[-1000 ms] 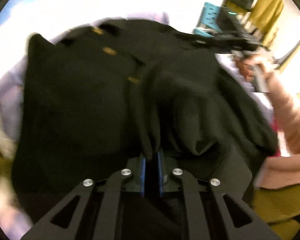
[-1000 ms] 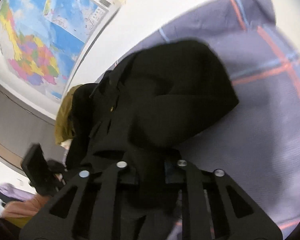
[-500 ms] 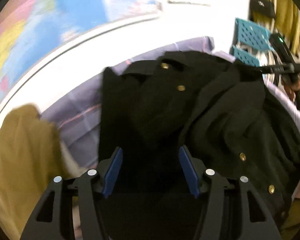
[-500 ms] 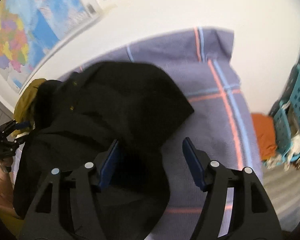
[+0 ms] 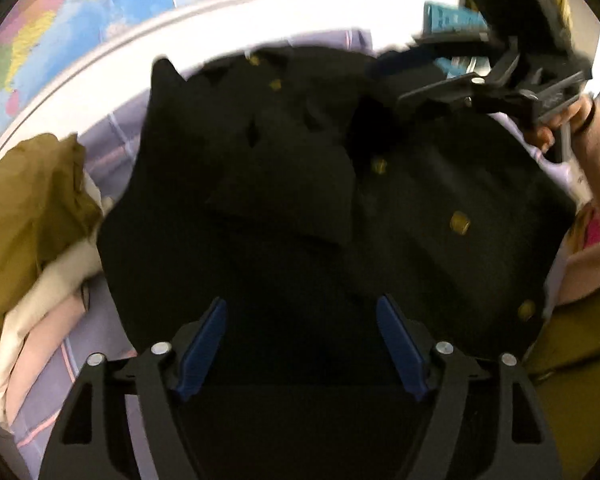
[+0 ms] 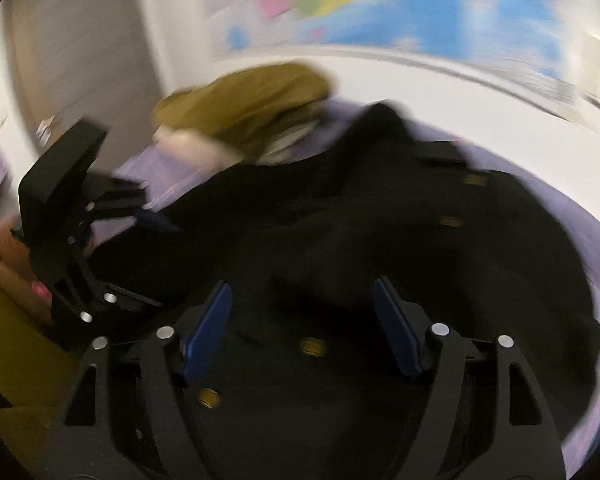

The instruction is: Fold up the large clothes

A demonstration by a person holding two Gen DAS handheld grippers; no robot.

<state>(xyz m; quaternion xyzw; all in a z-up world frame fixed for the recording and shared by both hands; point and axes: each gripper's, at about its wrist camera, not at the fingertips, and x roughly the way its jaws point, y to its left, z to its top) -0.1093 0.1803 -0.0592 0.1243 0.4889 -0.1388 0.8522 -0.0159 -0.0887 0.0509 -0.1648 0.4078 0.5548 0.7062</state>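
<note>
Across the lilac checked surface [image 5: 112, 152] sprawls the black gold-buttoned coat [image 5: 308, 208], partly folded, with left tool [image 5: 302, 344] and right tool [image 6: 302, 328] both released above it, seemingly free to pick fresh grips.

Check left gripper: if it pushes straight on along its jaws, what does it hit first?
Most likely the black coat. The left gripper has its jaws open with nothing between them, and dark cloth fills the view straight ahead. How far off the cloth is cannot be judged from this fisheye view.
</note>
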